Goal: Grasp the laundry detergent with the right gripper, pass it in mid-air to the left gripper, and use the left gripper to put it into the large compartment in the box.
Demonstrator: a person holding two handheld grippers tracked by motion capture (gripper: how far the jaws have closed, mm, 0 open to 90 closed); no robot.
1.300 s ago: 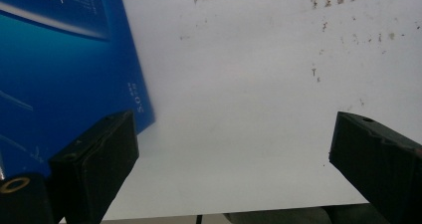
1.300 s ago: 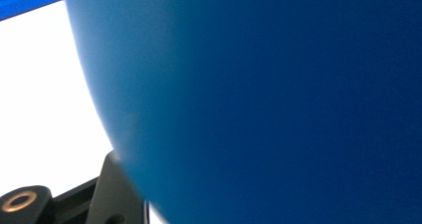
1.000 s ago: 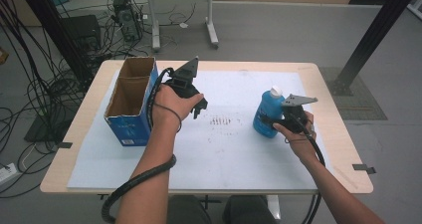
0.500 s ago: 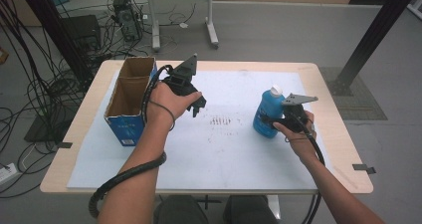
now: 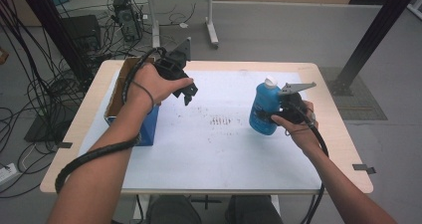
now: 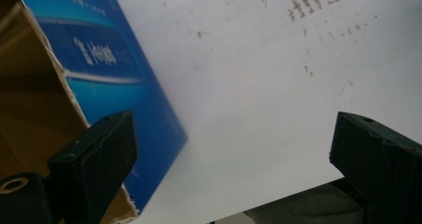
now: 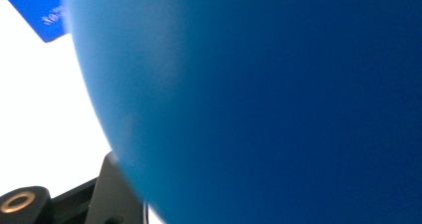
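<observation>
A blue bottle (image 5: pixel 263 109) with a white cap stands at the right of the white sheet, and my right gripper (image 5: pixel 274 116) is shut on its body from the right. Whether the bottle rests on the table I cannot tell. In the right gripper view the bottle (image 7: pixel 273 104) is pressed close against one black finger (image 7: pixel 114 194). My left gripper (image 5: pixel 188 93) hovers open over the sheet beside an open cardboard box (image 5: pixel 149 130) with blue sides. The left gripper view shows its jaws wide apart with nothing between them (image 6: pixel 234 154), and the box's blue side (image 6: pixel 114 69) at the left.
The white sheet (image 5: pixel 209 149) covers most of the wooden table and has a patch of dark specks (image 5: pixel 219 120) in its middle. The left forearm crosses over the box. Cables and table legs lie on the floor beyond the far edge.
The left hand and its open gripper have shifted a little to the left and away from me, so the forearm now lies over the box. The right gripper and bottle have barely moved.
</observation>
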